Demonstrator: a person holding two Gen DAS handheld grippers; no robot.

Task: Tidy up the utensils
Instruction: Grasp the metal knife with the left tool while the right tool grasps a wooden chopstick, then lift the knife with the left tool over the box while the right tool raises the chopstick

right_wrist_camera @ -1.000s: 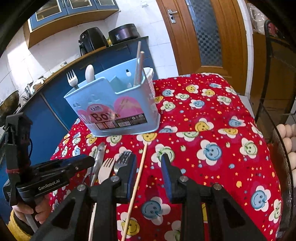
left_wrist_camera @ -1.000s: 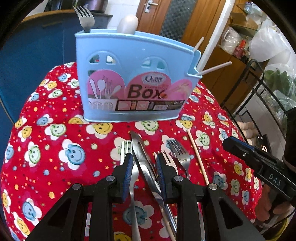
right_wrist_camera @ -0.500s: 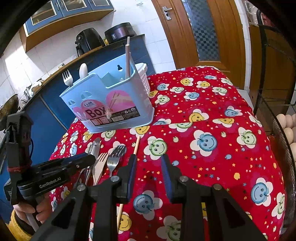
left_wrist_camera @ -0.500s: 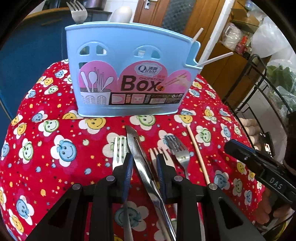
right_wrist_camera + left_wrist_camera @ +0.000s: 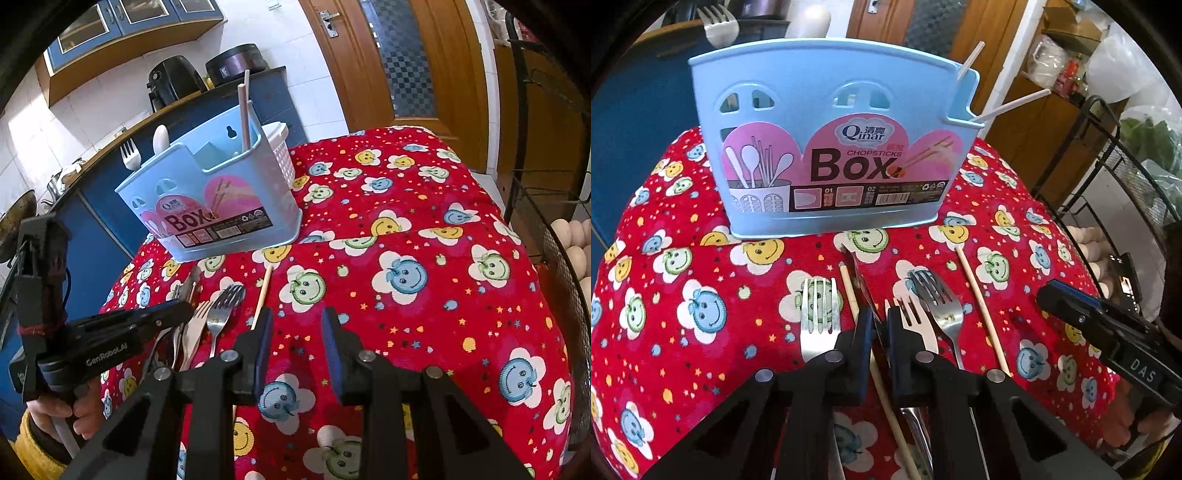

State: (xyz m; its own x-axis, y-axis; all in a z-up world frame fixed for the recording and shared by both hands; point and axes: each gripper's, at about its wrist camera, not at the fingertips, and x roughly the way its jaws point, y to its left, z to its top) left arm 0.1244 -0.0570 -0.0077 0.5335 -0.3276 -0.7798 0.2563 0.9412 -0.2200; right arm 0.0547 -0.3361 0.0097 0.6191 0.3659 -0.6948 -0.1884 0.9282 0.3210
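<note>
A light blue utensil box [image 5: 834,147] stands on the red smiley tablecloth [image 5: 683,288]; it also shows in the right wrist view [image 5: 221,206]. It holds a fork, a white spoon and two chopsticks. In front of it lie three forks, a table knife [image 5: 858,277] and two loose chopsticks [image 5: 979,299]. My left gripper [image 5: 879,325] is shut on the knife blade, which is turned on edge. My right gripper [image 5: 295,332] is open and empty, just right of a loose chopstick [image 5: 262,295].
A black wire rack [image 5: 1115,155] with eggs stands to the right of the table. A blue counter [image 5: 177,122] with appliances and a wooden door [image 5: 388,55] lie behind. A white basket [image 5: 282,155] sits behind the box.
My left gripper has closed on the knife and tipped its blade on edge, uncovering a chopstick beneath. The right gripper has drawn back slightly to the right.
</note>
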